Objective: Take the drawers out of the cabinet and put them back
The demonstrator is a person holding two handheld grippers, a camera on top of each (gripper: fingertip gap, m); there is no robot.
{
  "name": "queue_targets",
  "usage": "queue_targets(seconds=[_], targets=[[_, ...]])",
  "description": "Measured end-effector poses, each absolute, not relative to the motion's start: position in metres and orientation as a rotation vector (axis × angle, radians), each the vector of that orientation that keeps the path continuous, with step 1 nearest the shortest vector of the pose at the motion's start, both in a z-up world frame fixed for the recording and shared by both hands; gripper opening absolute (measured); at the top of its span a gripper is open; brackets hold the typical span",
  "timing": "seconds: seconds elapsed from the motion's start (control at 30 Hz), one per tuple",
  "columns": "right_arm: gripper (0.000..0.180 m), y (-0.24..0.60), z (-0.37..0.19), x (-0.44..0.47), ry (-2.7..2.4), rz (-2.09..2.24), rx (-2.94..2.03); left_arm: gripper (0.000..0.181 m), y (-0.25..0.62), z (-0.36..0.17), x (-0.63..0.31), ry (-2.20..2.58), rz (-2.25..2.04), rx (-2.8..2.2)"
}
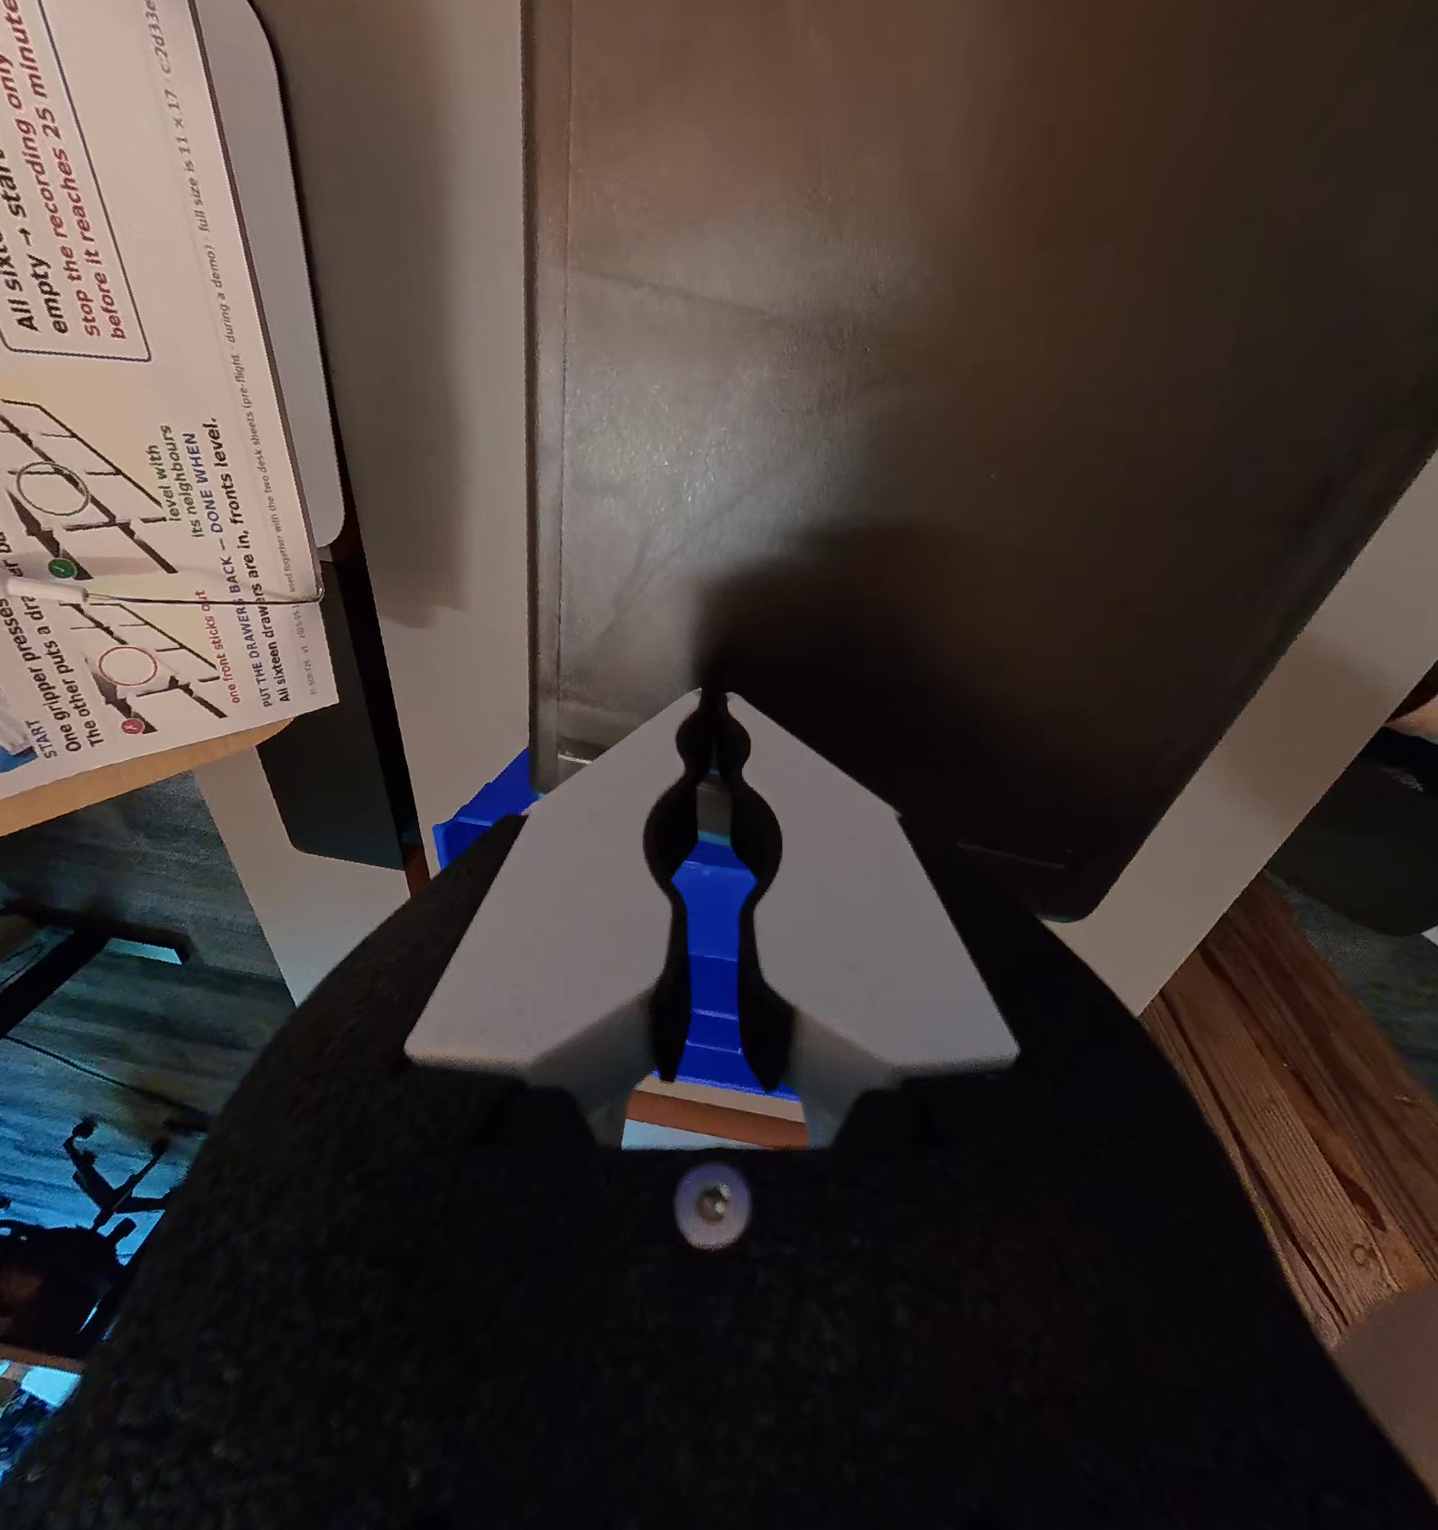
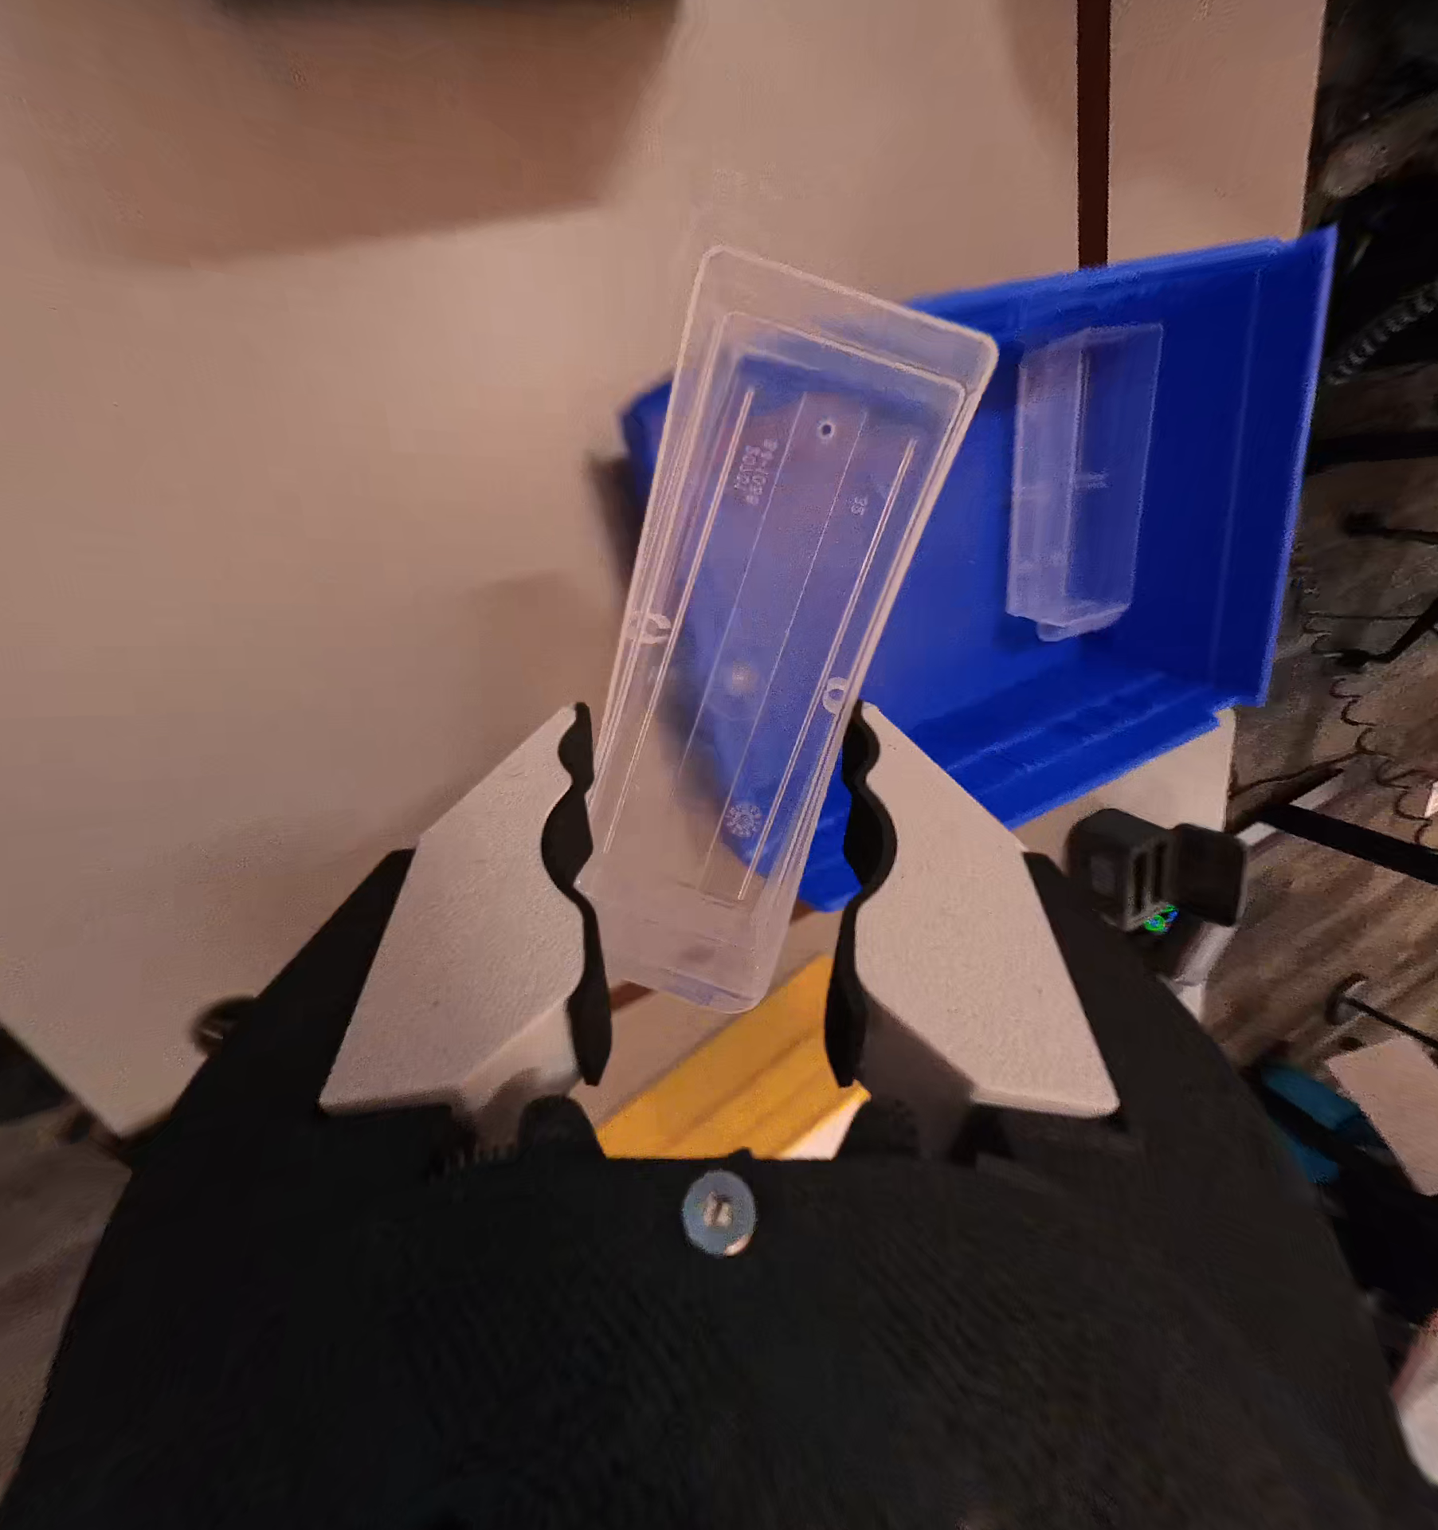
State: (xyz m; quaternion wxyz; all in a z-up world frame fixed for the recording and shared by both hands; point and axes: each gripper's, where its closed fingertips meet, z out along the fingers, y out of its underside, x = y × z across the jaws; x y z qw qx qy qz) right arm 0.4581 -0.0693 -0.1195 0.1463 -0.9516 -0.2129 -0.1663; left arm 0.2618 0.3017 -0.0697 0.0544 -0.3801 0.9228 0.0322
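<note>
Over on the left, the left gripper (image 1: 714,704) has its jaws pinched basically together with nothing between them, tips resting on or right at the top of the dark grey metal cabinet (image 1: 906,414); looks to me like it's just steadying the thing. A printed instruction sheet (image 1: 111,397) hangs off to its left, and a bit of blue plastic bin (image 1: 483,807) peeks out below the fingers. Moving right, the right gripper (image 2: 719,728) has the clear plastic drawer (image 2: 781,596) clamped across its short width, jaws spread about halfway around it. The drawer's long axis runs straight out away from the jaws, leaning a touch to the right, open side facing away I think. Just behind and to the right is the blue plastic bin (image 2: 1195,430) on the pale surface (image 2: 285,497), with a second clear drawer (image 2: 1079,480) lying in it. So the right hand is the one carrying, and the bin sits just beyond the drawer's far end. Can't tell whether it's heading in or coming out.
</note>
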Motion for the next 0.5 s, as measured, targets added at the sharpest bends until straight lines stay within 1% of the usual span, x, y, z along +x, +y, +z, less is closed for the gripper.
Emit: queue_targets(seconds=[0.17, 0.23, 0.37, 0.5], targets=[[0.06, -0.057, -0.142, 0.531, -0.726, -0.351, -2.824, 0.0, 0.302, -0.07, 0.262, 2.803, 0.131, -1.125], [0.06, -0.05, -0.149, 0.558, -0.773, -0.363, -2.849, 0.0, 0.302, -0.07, 0.262, 2.81, 0.112, -1.127], [0.06, -0.025, -0.167, 0.582, -0.898, -0.301, -2.83, 0.0, 0.302, -0.07, 0.262, 2.82, 0.038, -1.143], [0.06, -0.017, -0.199, 0.604, -1.035, -0.254, -2.883, 0.0, 0.301, -0.07, 0.262, 2.819, 0.021, -1.124]])
